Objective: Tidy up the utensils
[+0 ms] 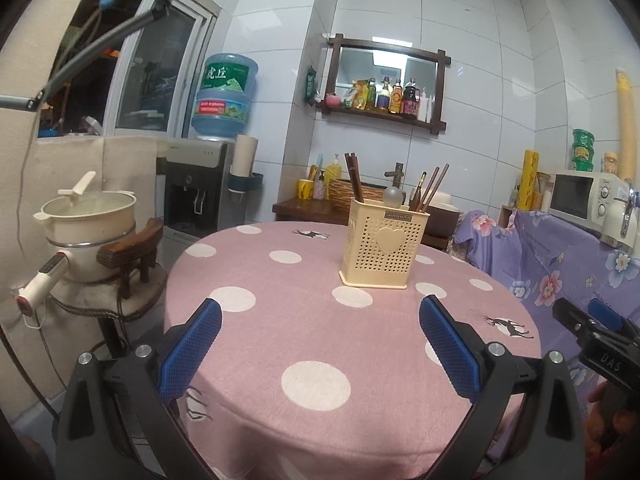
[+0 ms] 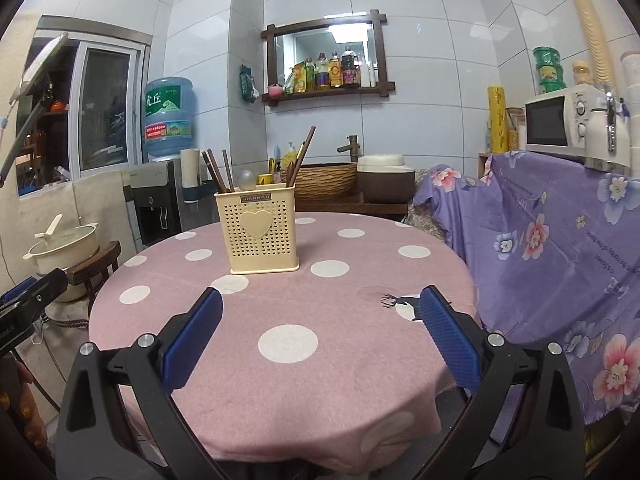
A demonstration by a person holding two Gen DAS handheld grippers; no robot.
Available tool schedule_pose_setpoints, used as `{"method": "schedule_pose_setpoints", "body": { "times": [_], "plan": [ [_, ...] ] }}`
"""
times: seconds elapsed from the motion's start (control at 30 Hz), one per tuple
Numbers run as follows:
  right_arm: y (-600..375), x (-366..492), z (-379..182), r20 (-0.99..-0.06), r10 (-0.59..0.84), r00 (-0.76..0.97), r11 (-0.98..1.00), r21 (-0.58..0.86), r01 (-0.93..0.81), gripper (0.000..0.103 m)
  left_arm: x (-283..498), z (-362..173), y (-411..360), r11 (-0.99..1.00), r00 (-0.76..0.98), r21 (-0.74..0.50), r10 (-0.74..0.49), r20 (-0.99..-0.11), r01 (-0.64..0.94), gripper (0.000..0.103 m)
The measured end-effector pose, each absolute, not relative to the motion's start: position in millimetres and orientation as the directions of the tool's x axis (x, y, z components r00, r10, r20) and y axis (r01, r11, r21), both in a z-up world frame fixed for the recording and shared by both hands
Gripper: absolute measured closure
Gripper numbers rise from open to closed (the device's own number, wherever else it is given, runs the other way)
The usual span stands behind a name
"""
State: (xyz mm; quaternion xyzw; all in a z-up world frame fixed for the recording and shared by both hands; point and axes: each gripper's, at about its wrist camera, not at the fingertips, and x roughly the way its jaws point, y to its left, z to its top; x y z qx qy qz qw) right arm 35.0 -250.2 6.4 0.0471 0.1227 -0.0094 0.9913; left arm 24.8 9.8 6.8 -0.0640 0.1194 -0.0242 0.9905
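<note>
left gripper (image 1: pixel 320 316) — jaws wide, empty | utensil holder (image 1: pixel 382 246) upright on table (image 1: pixel 256 320) — chopsticks (image 1: pixel 354 178) inside

A water jug (image 1: pixel 224 94) tops the dispenser (image 1: pixel 196 188); microwave (image 2: pixel 560 122) right.

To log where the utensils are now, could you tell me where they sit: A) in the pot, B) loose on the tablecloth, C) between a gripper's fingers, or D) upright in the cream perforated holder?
D: chopsticks and a spoon stand in the cream holder on the pink dotted tablecloth.
</note>
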Motion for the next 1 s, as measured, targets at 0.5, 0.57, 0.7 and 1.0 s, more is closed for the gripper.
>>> {"method": "schedule_pose_setpoints", "body": {
  "times": [0.5, 0.57, 0.7, 1.0],
  "plan": [
    [-233.7, 4.0, 13.7, -0.200, 0.003, 0.980, 0.996, 0.085, 0.015, 0.006, -1.2, 12.7, -2.0, 0.995, 0.987, -0.097, -0.051, -0.155, 0.036, 0.005],
    [-234.5, 4.8, 12.7, -0.207, 0.006, 0.978, 0.996, 0.091, 0.013, 0.006, -1.9, 11.4, -3.6, 0.995, 0.986, -0.094, -0.053, -0.158, 0.038, 0.005],
    [-235.4, 4.6, 10.9, -0.210, 0.014, 0.978, 0.996, 0.093, 0.006, 0.006, -4.1, 9.2, -4.5, 0.995, 0.986, -0.091, -0.057, -0.159, 0.042, 0.005],
    [-233.5, 5.0, 10.5, -0.213, 0.019, 0.977, 0.996, 0.089, 0.000, 0.006, -4.1, 8.8, -4.6, 0.995, 0.984, -0.089, -0.061, -0.165, 0.047, 0.005]
  ]
}}
